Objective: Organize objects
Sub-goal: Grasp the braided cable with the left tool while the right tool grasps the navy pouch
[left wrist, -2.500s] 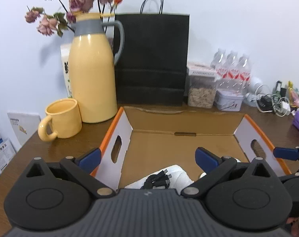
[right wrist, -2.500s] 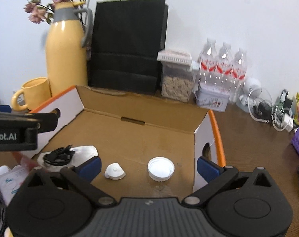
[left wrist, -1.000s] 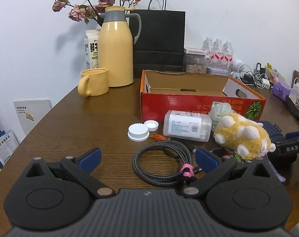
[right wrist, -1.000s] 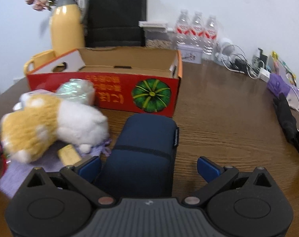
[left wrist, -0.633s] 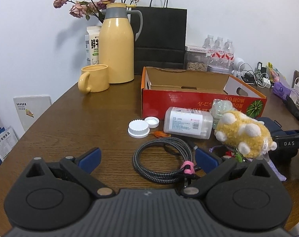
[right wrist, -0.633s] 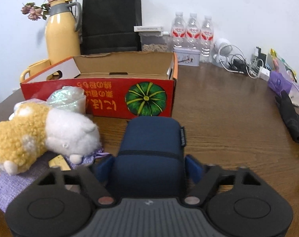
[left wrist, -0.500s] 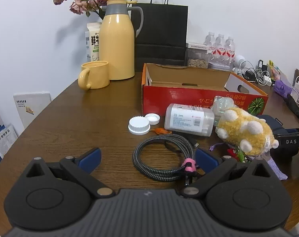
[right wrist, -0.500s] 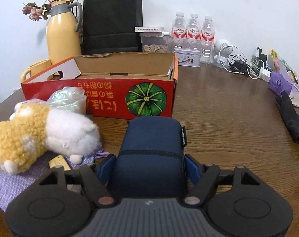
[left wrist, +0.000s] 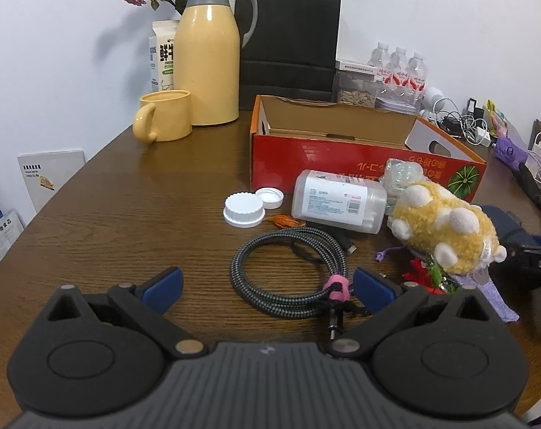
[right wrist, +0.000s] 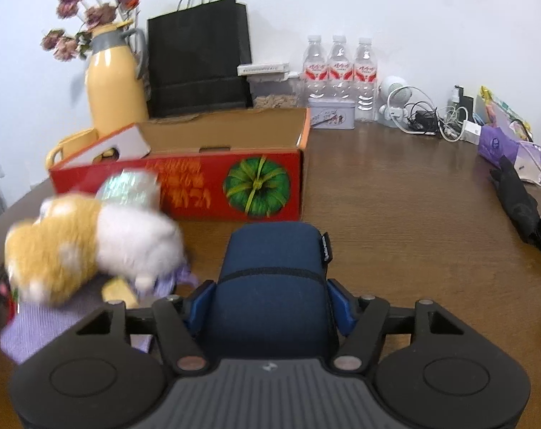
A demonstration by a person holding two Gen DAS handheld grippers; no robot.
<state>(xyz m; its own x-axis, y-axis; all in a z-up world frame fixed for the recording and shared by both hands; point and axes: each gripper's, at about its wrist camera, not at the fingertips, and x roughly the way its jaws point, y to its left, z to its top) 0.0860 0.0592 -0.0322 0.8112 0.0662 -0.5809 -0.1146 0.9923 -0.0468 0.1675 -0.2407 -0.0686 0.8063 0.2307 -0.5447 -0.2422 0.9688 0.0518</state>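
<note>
The navy pouch [right wrist: 274, 279] lies on the tabletop [right wrist: 406, 221] just in front of the red box [right wrist: 198, 182], lodged between the blue pads of the right tool [right wrist: 270, 304], whose jaws are closing and press its sides. The left tool [left wrist: 266, 286] hangs released above the coiled cable [left wrist: 288, 271], its right pad [left wrist: 372, 287] just beside the coil, clasping nothing.
</note>
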